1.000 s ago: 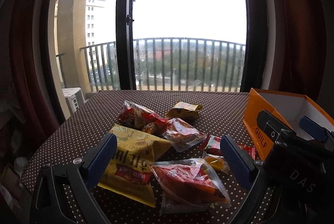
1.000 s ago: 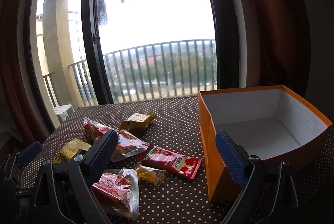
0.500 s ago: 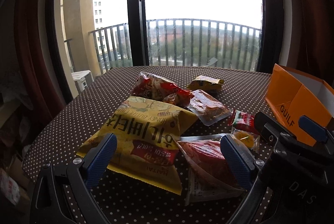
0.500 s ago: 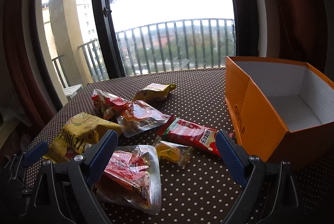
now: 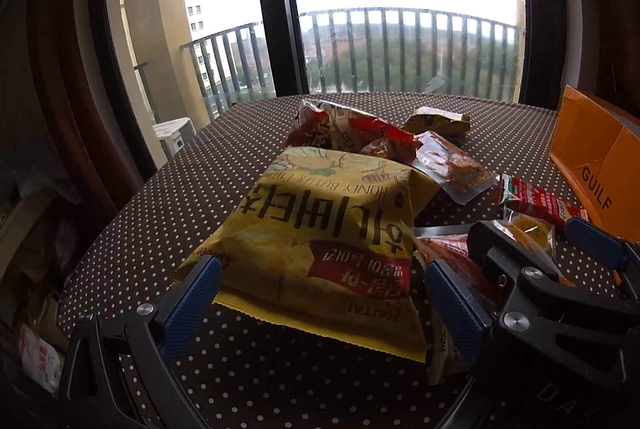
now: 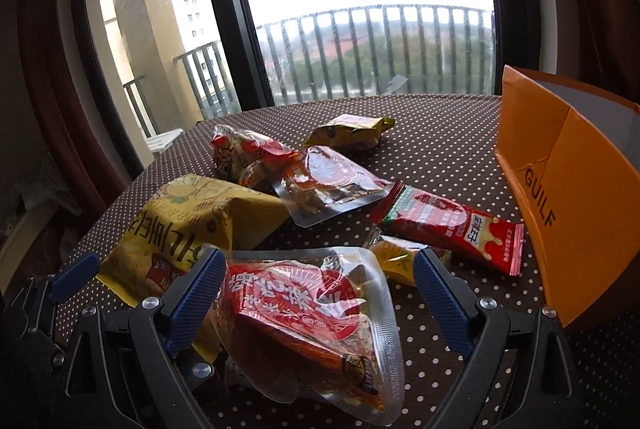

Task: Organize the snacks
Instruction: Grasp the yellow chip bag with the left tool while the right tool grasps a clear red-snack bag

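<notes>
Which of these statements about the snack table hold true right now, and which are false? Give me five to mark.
1. Both tongs are open. True: the left tongs and the right tongs each stand wide apart.
2. The yellow chip bag lies between the left tongs' fingers. True.
3. The orange box lies on the left side of the table. False: it stands at the right edge.
4. The right tongs are clamped on the long red packet. False: that packet lies free on the dotted tablecloth; a clear pouch with red filling sits between the fingers.
5. The small yellow packet lies farthest back, toward the window. True.
</notes>
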`<state>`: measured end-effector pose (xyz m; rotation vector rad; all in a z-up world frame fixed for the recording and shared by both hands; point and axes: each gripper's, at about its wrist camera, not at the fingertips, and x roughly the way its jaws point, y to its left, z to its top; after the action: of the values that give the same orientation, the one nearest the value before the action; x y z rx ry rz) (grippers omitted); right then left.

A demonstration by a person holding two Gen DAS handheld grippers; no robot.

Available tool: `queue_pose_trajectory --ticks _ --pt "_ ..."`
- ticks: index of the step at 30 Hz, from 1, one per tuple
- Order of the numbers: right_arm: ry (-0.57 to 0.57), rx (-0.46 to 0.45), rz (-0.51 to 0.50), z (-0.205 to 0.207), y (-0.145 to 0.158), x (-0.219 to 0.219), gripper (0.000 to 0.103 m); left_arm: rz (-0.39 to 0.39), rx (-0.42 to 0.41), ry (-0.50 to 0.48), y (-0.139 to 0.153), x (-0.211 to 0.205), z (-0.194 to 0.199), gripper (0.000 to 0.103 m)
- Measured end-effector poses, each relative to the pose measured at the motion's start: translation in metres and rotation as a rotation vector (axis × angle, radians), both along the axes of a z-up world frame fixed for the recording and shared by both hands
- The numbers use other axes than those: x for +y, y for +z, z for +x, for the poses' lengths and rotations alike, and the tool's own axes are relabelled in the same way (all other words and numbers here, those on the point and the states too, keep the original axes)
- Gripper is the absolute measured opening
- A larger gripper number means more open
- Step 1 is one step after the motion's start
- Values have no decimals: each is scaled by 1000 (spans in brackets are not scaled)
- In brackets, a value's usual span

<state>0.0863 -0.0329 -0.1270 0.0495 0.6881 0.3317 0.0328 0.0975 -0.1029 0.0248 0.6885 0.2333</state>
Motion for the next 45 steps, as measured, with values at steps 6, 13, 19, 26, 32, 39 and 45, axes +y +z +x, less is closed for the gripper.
queue_pose_trajectory --ticks 6,13,19,26,32,39,45 --pt "-3 36 -8 4 -12 3 96 -8 34 -3 -11 -1 5 102" --pt "110 44 -10 3 -10 11 53 3 49 -1 -16 -4 12 102" --pt "112 46 -7 5 -9 10 34 -14 45 13 -14 -1 10 102" --pt "40 26 -20 13 -2 5 28 16 5 -18 -3 -8 13 102" --pt "2 -19 -23 24 10 7 26 63 -44 -25 12 3 29 102" --pt "-5 -2 -30 41 10 18 23 -39 31 -92 2 25 62 102" --pt "-4 26 -53 44 2 22 22 -39 59 -119 -6 20 66 101"
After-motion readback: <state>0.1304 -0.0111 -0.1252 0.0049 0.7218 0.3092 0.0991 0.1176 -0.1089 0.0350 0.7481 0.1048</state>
